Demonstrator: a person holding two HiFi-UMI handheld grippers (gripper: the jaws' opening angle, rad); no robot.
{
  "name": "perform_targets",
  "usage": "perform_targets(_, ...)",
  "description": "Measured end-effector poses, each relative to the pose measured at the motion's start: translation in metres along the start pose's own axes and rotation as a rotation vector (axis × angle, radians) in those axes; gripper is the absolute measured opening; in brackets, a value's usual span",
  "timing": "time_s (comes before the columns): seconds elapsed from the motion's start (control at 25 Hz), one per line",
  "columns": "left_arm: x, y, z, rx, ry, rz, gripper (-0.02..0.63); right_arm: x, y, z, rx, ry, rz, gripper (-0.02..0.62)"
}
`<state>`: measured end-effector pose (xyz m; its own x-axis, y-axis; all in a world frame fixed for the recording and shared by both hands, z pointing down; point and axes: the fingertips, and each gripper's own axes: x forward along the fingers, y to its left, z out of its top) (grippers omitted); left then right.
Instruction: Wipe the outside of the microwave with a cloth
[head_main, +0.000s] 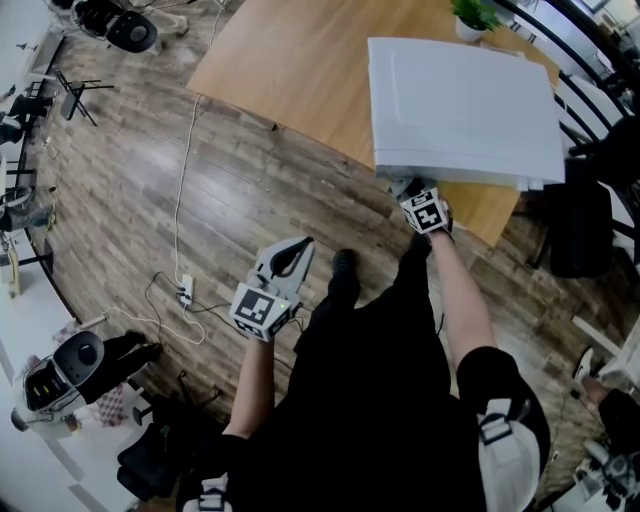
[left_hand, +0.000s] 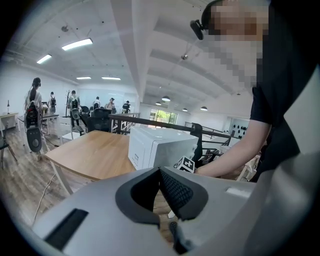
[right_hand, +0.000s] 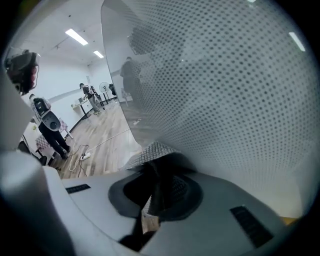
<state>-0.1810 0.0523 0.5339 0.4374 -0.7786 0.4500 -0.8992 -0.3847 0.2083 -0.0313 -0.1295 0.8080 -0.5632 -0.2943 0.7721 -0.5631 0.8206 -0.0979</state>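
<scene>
Left gripper (left_hand: 161, 190): jaws pressed together, empty, well apart from microwave (head_main: 460, 100).
Right gripper (right_hand: 156, 192): pinching cloth (right_hand: 152, 151); the nearer arm.
Cloth: just ahead of jaws, apparently against the door.
Microwave: on table (head_main: 290, 70), straight ahead of right gripper.

Head view looks steeply down on the microwave (head_main: 460, 100), which the left gripper view faces from well off, the right gripper view from hard against it

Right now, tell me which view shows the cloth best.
The right gripper view: the cloth is pinched in the right tool, pressed against the microwave door. The head view shows only a grey scrap beside the tool; the left gripper view does not show it.
</scene>
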Motion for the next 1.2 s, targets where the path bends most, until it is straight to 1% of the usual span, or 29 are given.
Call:
perform_targets(0.08, -0.005, 0.003, -0.002, -0.006, -0.003, 0.008, 0.002, 0.007, 0.009, -0.007, 0.001, 0.039, 0.016, 0.018)
perform_targets(0.2, -0.012, 0.009, -0.003, -0.012, -0.005, 0.019, 0.002, 0.015, 0.020, -0.005, -0.004, 0.051, 0.033, 0.018)
perform_targets(0.28, -0.014, 0.012, -0.005, -0.017, -0.005, 0.025, 0.002, 0.017, 0.028, 0.003, -0.008, 0.035, 0.045, 0.018)
perform_targets(0.4, -0.018, 0.016, -0.007, -0.004, -0.017, 0.031, 0.002, 0.018, 0.035, 0.024, -0.035, -0.021, 0.042, 0.018)
perform_targets(0.48, -0.021, 0.018, -0.006, 0.004, -0.026, 0.032, 0.002, 0.021, 0.040, 0.030, -0.039, -0.031, 0.046, 0.018)
perform_targets(0.56, -0.024, 0.021, -0.007, -0.012, -0.015, 0.037, 0.002, 0.024, 0.046, 0.033, -0.041, -0.033, 0.050, 0.018)
perform_targets(0.68, -0.030, 0.025, -0.007, -0.014, -0.015, 0.041, 0.002, 0.026, 0.054, 0.039, -0.047, -0.038, 0.052, 0.018)
perform_targets(0.92, -0.037, 0.032, -0.008, -0.010, -0.026, 0.040, 0.002, 0.025, 0.063, 0.051, -0.034, -0.060, 0.045, 0.018)
perform_targets(1.04, -0.037, 0.035, -0.006, 0.010, -0.054, 0.026, 0.002, 0.018, 0.068, 0.058, -0.021, -0.083, 0.038, 0.018)
perform_targets(1.2, -0.035, 0.035, -0.003, 0.005, -0.064, 0.006, 0.002, 0.001, 0.081, 0.059, 0.005, -0.112, 0.034, 0.018)
